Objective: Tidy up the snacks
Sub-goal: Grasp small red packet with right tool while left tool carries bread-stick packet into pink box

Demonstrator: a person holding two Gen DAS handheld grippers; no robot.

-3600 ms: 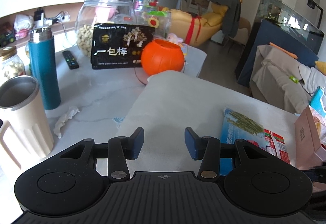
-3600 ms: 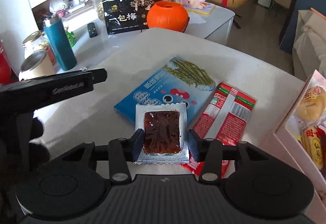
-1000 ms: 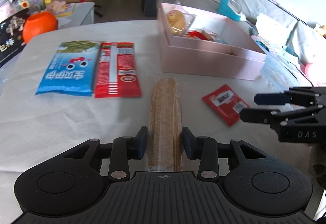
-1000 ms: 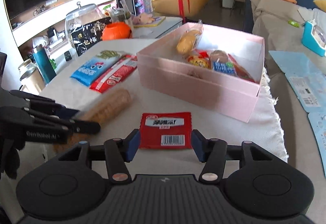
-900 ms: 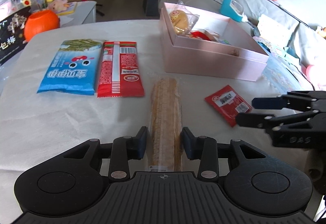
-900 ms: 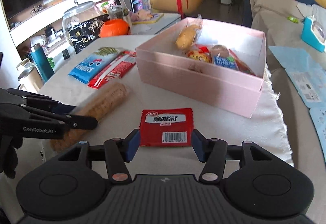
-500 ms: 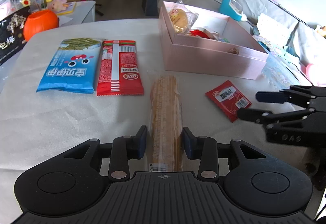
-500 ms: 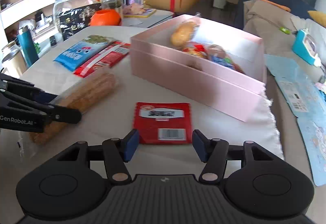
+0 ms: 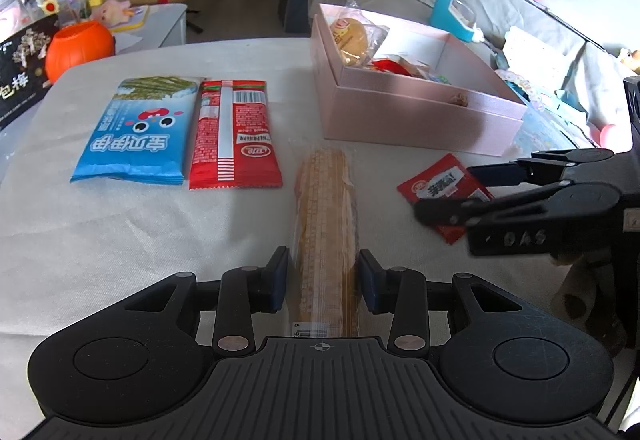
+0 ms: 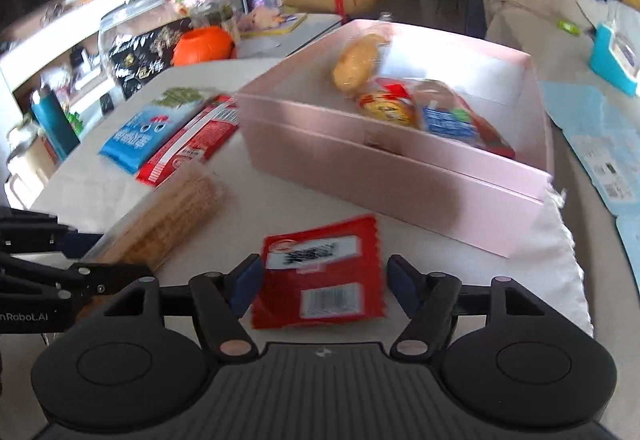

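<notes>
A long cracker packet (image 9: pixel 326 208) lies on the white tablecloth, and my left gripper (image 9: pixel 324 282) is shut on its near end. My right gripper (image 10: pixel 324 284) straddles a small red sachet (image 10: pixel 320 272) lying flat in front of the pink box (image 10: pixel 380 176). Its jaws are opening and the pads stand clear of the sachet's edges. In the left wrist view the right gripper (image 9: pixel 446 190) reaches in from the right over the sachet (image 9: pixel 436 180). The pink box (image 9: pixel 420 108) holds several wrapped snacks. A blue packet (image 9: pixel 132 136) and a long red packet (image 9: pixel 234 136) lie side by side to the left.
An orange pumpkin pot (image 9: pixel 78 48) and a black bag (image 9: pixel 20 80) stand on the far table. A glass jar (image 10: pixel 132 20) and a teal flask (image 10: pixel 54 120) stand beyond. Blue sheets (image 10: pixel 600 152) lie past the table's right edge. A sofa with a blue tissue box (image 9: pixel 456 16) stands behind the box.
My right gripper has slid forward and a little lower over the red sachet, and its jaws have widened. The left gripper has kept still on the cracker packet.
</notes>
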